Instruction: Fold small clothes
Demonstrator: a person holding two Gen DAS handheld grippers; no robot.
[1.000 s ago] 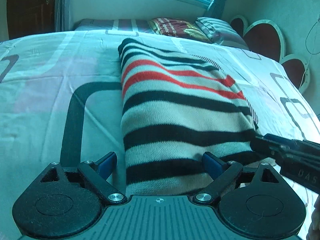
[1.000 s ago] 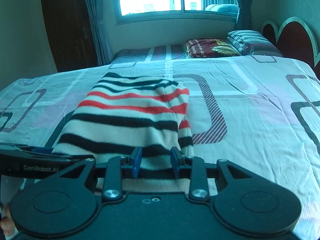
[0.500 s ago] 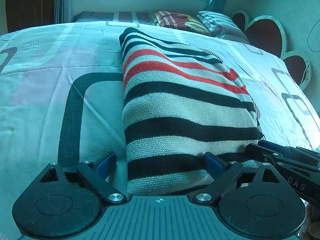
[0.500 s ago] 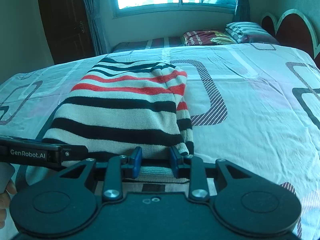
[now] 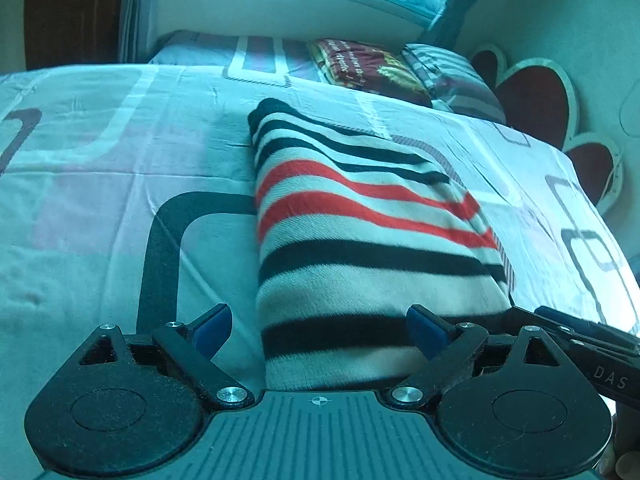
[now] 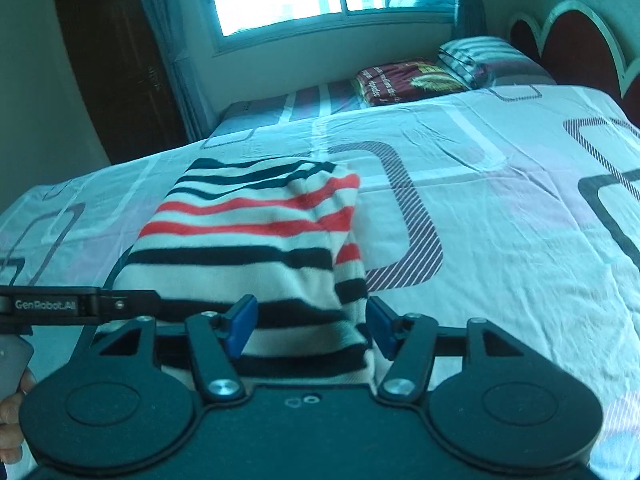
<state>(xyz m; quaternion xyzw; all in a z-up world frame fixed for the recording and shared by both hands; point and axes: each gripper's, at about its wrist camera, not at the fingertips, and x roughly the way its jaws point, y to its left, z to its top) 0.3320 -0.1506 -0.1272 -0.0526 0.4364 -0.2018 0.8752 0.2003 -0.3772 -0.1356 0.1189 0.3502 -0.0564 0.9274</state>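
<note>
With the left gripper (image 5: 320, 334) gaping and the right gripper (image 6: 308, 326) just opened off the striped sweater's (image 5: 360, 240) near hem, a careless withdrawal could snag the knit and undo the fold.

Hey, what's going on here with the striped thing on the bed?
A person with a gripper in each hand is folding a striped sweater on the bed. It lies folded into a narrow stack. The right gripper has just been opening, the near hem between its pads but no longer pinched. The left gripper is open too, straddling the near left corner.
</note>
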